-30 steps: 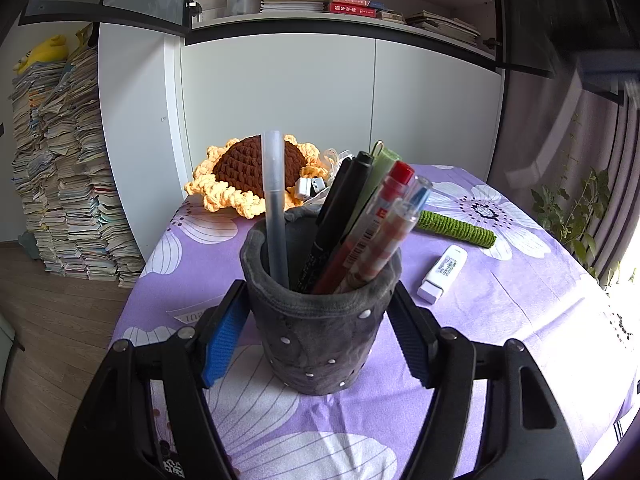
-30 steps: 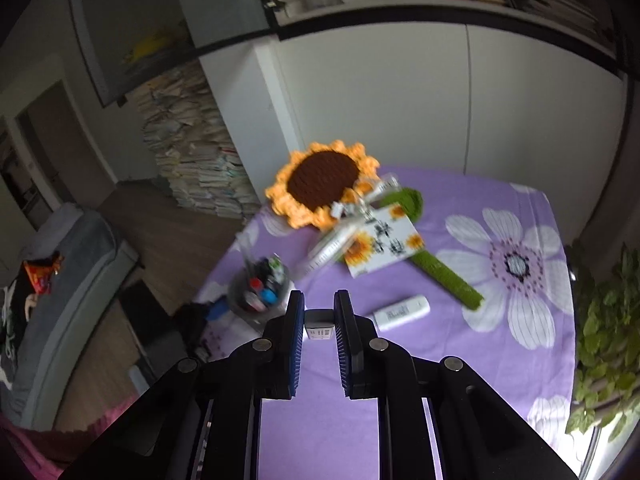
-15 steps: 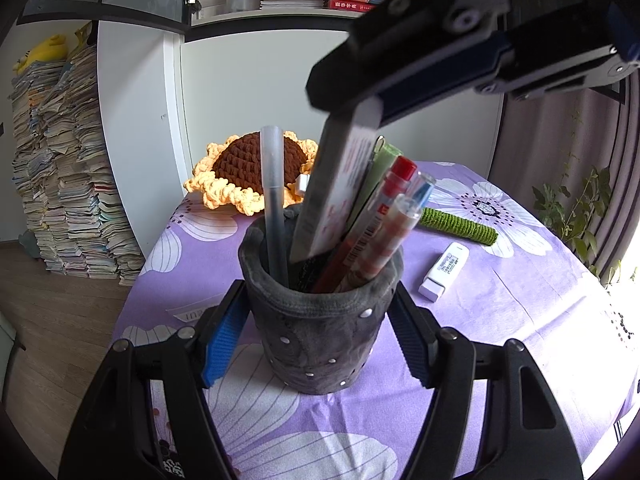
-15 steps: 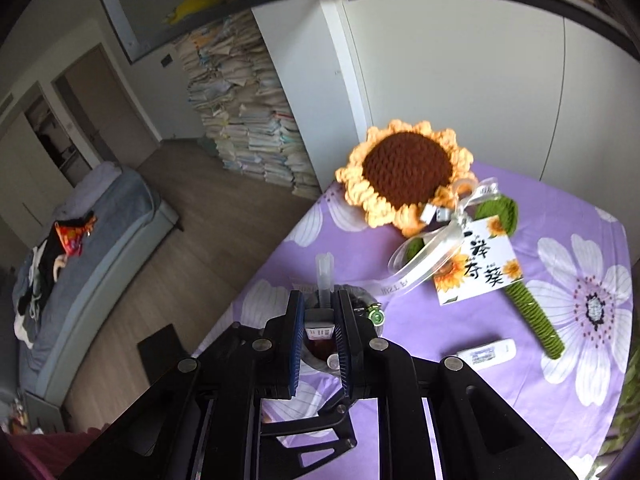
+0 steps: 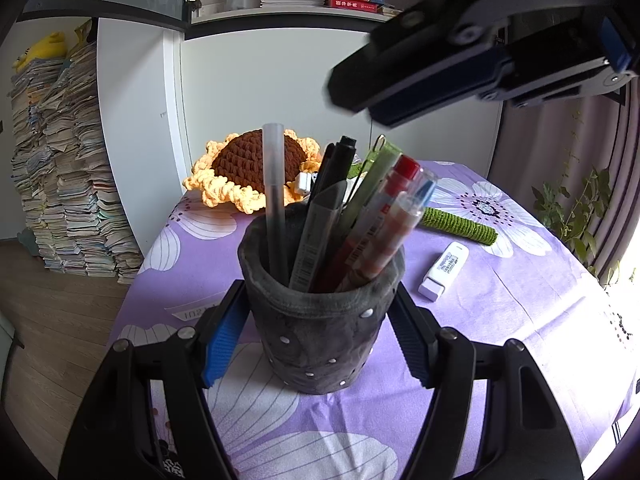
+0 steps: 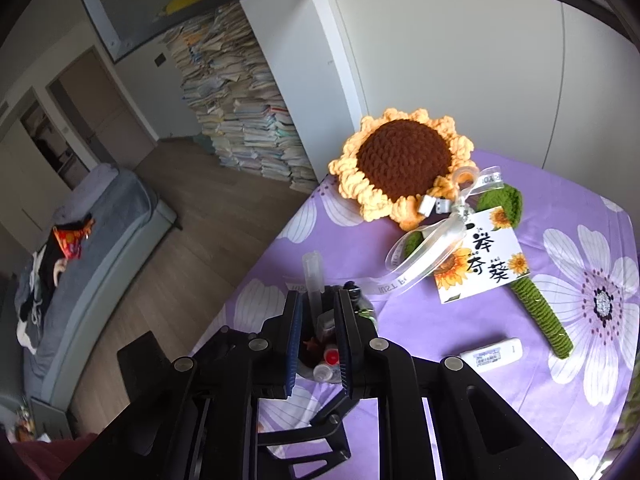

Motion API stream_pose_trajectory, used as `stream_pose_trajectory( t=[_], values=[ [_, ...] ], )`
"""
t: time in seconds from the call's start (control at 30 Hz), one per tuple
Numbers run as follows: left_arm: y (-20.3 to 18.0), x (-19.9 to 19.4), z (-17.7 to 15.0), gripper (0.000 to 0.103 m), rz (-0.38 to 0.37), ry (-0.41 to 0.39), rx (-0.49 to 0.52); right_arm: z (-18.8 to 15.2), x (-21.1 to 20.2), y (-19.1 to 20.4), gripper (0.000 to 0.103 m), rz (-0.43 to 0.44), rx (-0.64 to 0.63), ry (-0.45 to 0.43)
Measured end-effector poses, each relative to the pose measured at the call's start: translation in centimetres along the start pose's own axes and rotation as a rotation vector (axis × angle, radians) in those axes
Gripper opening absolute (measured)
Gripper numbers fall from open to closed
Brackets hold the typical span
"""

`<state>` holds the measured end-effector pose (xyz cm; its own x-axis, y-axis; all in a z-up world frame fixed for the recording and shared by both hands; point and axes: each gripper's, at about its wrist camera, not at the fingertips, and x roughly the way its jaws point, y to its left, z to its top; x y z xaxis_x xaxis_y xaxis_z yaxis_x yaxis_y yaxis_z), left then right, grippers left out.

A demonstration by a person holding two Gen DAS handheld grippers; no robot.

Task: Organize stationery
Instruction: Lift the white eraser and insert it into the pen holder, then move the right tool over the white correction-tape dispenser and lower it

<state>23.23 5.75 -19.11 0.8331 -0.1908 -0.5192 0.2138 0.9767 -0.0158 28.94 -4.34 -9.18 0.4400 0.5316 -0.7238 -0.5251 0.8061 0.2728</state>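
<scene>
Centrally, a grey pen holder (image 5: 320,320) full of pens is clamped by the left gripper (image 5: 316,340) on the purple tablecloth (image 5: 520,320). Above it, the right gripper (image 6: 318,336) is seen nearly closed, empty. Beyond lie a white correction tape (image 5: 444,270) and crochet sunflower (image 5: 244,168).

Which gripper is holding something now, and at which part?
The left gripper clamps the grey pen holder by its lower sides. The right gripper holds nothing.

Pen holder (image 5: 320,320) between left gripper (image 5: 316,344) jaws
</scene>
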Motion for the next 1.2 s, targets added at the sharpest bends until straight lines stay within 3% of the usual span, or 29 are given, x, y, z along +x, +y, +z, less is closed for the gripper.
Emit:
stream_pose_trajectory(
  t=[0.17,0.27,0.37,0.47,0.57,0.7,0.73,0.83,0.87,1.2],
  values=[
    [-0.1,0.0,-0.1,0.068,0.0,-0.004,0.0,-0.3,-2.5,-2.0,0.016,-0.035,0.047,-0.049],
    [-0.3,-0.2,-0.2,0.068,0.003,-0.013,0.003,-0.7,-3.4,-4.8,0.017,-0.099,0.127,-0.044],
    [-0.4,-0.3,-0.3,0.068,0.006,-0.014,0.006,-1.6,-2.9,-8.8,0.017,-0.21,0.258,0.011],
    [-0.4,-0.3,-0.3,0.068,0.007,-0.014,0.007,-2.8,-0.7,-12.6,0.017,-0.259,0.378,0.12],
    [-0.3,-0.4,-0.3,0.068,0.01,-0.015,0.011,-4.2,1.6,-15.5,0.017,-0.262,0.475,0.199],
    [-0.3,-0.4,-0.3,0.068,0.011,-0.014,0.012,-5.0,3.8,-16.7,0.018,-0.253,0.514,0.273],
    [-0.3,-0.4,-0.3,0.068,0.011,-0.013,0.012,-5.0,4.0,-17.0,0.022,-0.228,0.533,0.277],
    [-0.3,-0.4,-0.3,0.068,0.01,-0.013,0.011,-4.9,4.2,-17.3,0.047,-0.181,0.585,0.251],
    [-0.3,-0.4,-0.4,0.068,0.01,-0.012,0.011,-4.8,4.2,-17.3,0.05,-0.186,0.592,0.242],
    [-0.2,-0.3,-0.5,0.069,0.007,-0.009,0.003,-3.4,6.9,-17.2,0.05,-0.172,0.66,0.281]
  ],
)
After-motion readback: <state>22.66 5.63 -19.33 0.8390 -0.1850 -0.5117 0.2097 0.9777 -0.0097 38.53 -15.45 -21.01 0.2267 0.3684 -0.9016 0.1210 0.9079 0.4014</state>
